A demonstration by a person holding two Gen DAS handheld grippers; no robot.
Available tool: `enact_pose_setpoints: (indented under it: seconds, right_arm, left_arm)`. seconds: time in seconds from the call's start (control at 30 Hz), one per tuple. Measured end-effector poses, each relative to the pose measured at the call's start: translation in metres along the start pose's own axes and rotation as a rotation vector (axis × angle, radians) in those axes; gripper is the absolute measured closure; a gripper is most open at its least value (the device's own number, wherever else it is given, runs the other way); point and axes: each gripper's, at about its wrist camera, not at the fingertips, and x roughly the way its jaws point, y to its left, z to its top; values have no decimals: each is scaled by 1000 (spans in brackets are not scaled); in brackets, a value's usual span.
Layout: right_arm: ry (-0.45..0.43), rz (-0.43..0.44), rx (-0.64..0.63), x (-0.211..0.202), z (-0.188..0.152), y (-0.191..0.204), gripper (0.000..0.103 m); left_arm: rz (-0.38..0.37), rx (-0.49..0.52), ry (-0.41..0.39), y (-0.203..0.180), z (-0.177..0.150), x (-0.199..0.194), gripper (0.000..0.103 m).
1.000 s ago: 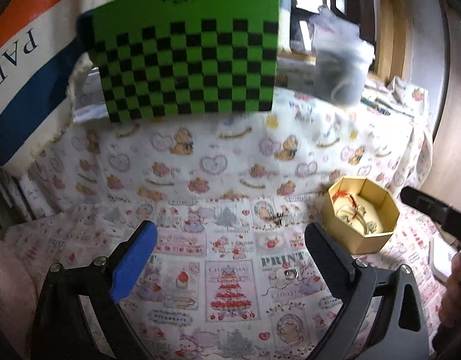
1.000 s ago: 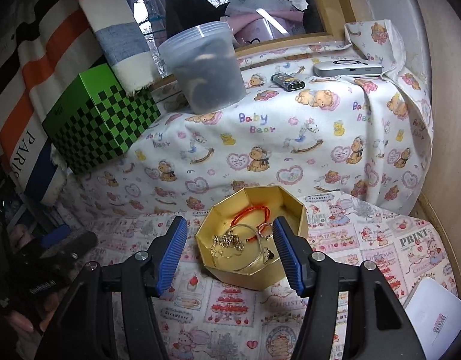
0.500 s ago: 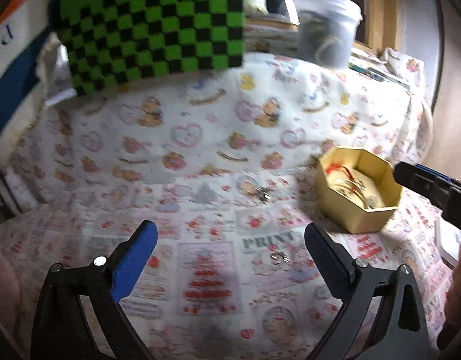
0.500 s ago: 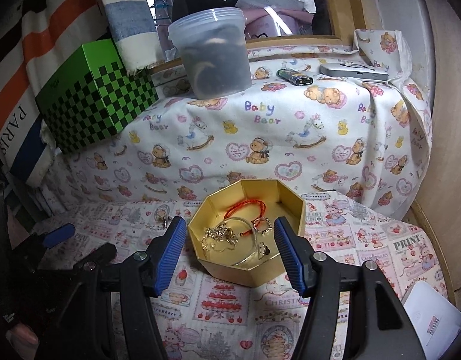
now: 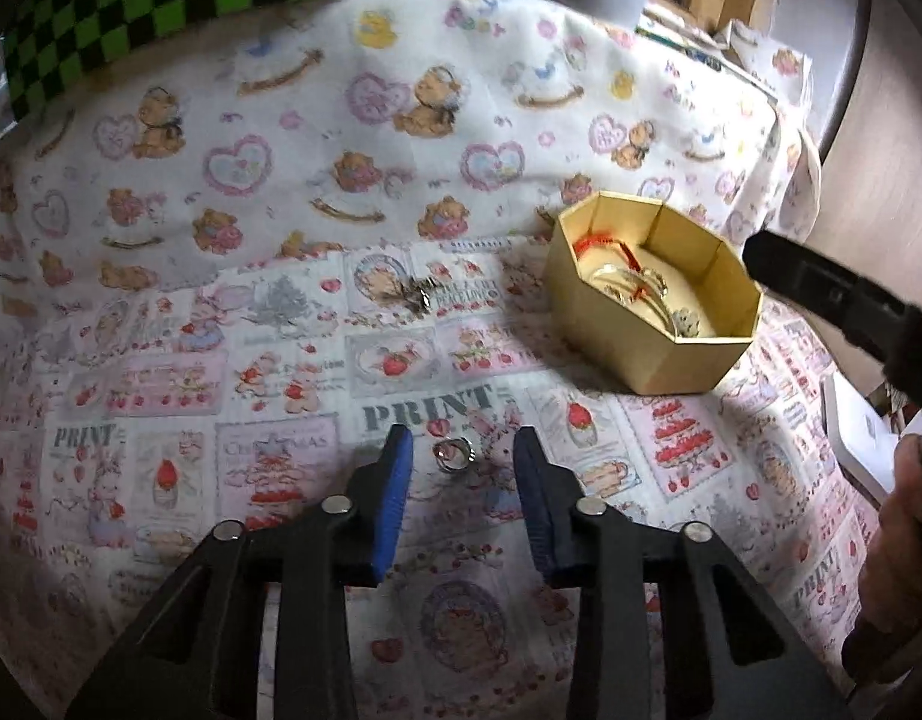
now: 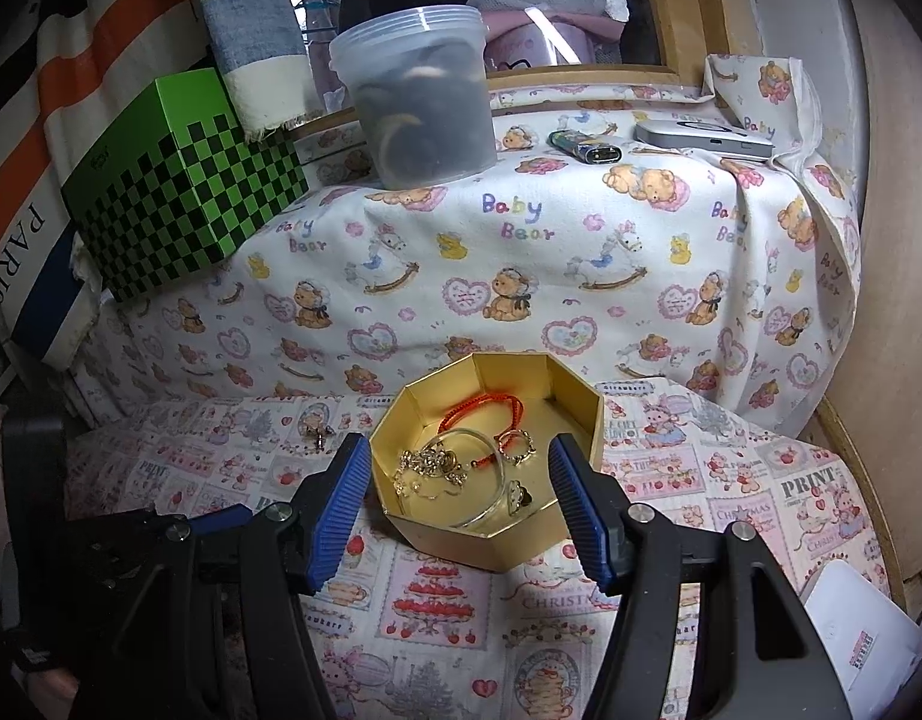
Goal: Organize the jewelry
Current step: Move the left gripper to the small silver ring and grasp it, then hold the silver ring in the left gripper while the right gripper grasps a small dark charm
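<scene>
A small silver ring [image 5: 453,455] lies on the printed cloth between the fingers of my left gripper [image 5: 459,450], which is partly closed around it without touching. A small metal jewelry piece [image 5: 417,295] lies farther back; it also shows in the right wrist view [image 6: 317,434]. A gold octagonal box [image 5: 670,354] at right holds a red cord bracelet [image 6: 481,408], a clear bangle, a chain and rings. My right gripper [image 6: 458,468] is open and empty, its fingers either side of the box [image 6: 461,546]. The right gripper's dark body shows in the left wrist view [image 5: 832,294].
A green and black checkered box [image 6: 179,180] and a clear plastic tub [image 6: 422,102] stand on the raised shelf behind. A lighter [image 6: 586,147] and a grey device [image 6: 700,138] lie there too. A white card [image 6: 862,636] lies at front right. A wall [image 6: 898,300] bounds the right side.
My left gripper has moved down and forward to the ring and its fingers have narrowed around it. My right gripper has stayed over the gold box, drifting slightly.
</scene>
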Motion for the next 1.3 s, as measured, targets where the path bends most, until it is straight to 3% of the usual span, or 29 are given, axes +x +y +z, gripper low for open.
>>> enact_pose_setpoints:
  seconds: [0.17,0.53,0.63,0.8,1.0,1.3]
  right_arm:
    - [3,0,-1,1,0,0,39]
    - [1,6,-1,-1,0,0,39]
    - [-5,6,4,-3,1,-1,39]
    - [-8,3,3,-4,1,-1,39]
    - [-14,-6,-10,-4,0,1,39]
    - [-34,-5,-38,-9,-1,8,39]
  left_arm:
    - [55,27,-6,-7,0,9,91]
    - [47,-27,-25,8,1,-5,92]
    - [-4,-76,-41,19,2,-19,92]
    - [22,-95,-114,33,4,-46,92]
    - [98,-114,-269,48,6,-81,92]
    - [153,-158,-318,66,8,-98,92]
